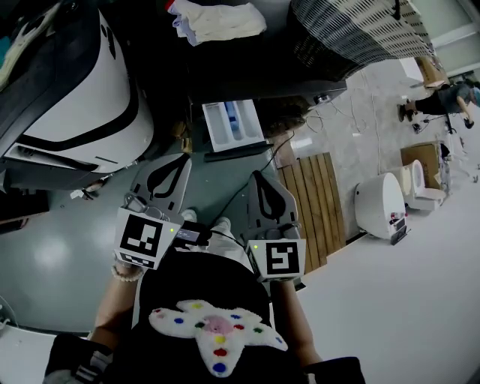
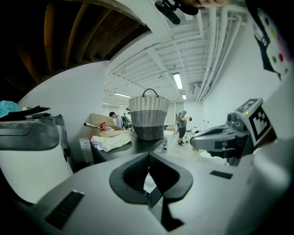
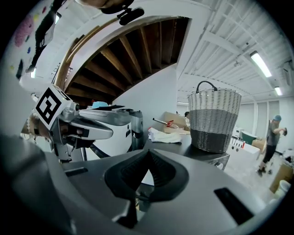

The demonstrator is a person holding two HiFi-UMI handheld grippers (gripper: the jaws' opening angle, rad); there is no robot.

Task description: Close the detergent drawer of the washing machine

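The white detergent drawer (image 1: 232, 124), with a blue compartment inside, stands pulled out from the front of the dark washing machine (image 1: 262, 67). Both grippers hover side by side just short of it, pointing at it without touching it. My left gripper (image 1: 172, 159) is shut and empty, below and left of the drawer. To its right, my right gripper (image 1: 259, 178) is shut and empty too. In the left gripper view the jaws (image 2: 148, 158) meet in a line, with the machine top behind them. The right gripper view shows its jaws (image 3: 148, 155) closed the same way.
A wicker basket (image 1: 352, 34) and folded white cloths (image 1: 217, 21) sit on the machine top. A white and black appliance (image 1: 67, 97) stands at the left. A wooden pallet (image 1: 315, 210) and a white pod (image 1: 382, 202) lie on the floor at the right. People (image 1: 442, 97) stand far off.
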